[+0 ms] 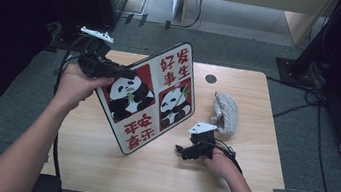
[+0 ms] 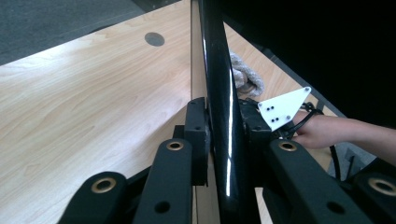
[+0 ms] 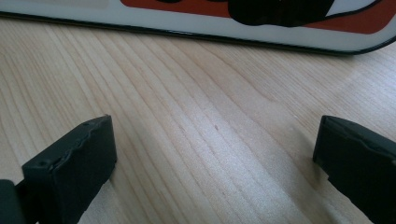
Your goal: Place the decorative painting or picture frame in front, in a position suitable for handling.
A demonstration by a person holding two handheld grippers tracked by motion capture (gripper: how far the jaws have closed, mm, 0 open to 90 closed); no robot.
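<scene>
The left tongs (image 1: 122, 73) are clenched on the far-left edge of the panda board (image 1: 151, 96), tilting it up so only its near corner rests on the counter (image 1: 100, 152), probably to lift or turn it. The right tongs (image 1: 182, 150) lie released on the counter, near the board's right side. A cloth (image 1: 224, 112) lies farther right.

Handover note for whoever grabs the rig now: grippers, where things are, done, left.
Left gripper: shut on the panda board, clamped on its upper left edge.
Right gripper: open, holding nothing, low over the table facing the board's lower edge.
Board: tilted up, lower corner near or on the table. Knitted cloth lies to the right, untouched.
Done: board gripped and raised on one side.
Left: probably take the lower edge with the right gripper; where the board goes is unclear.
</scene>
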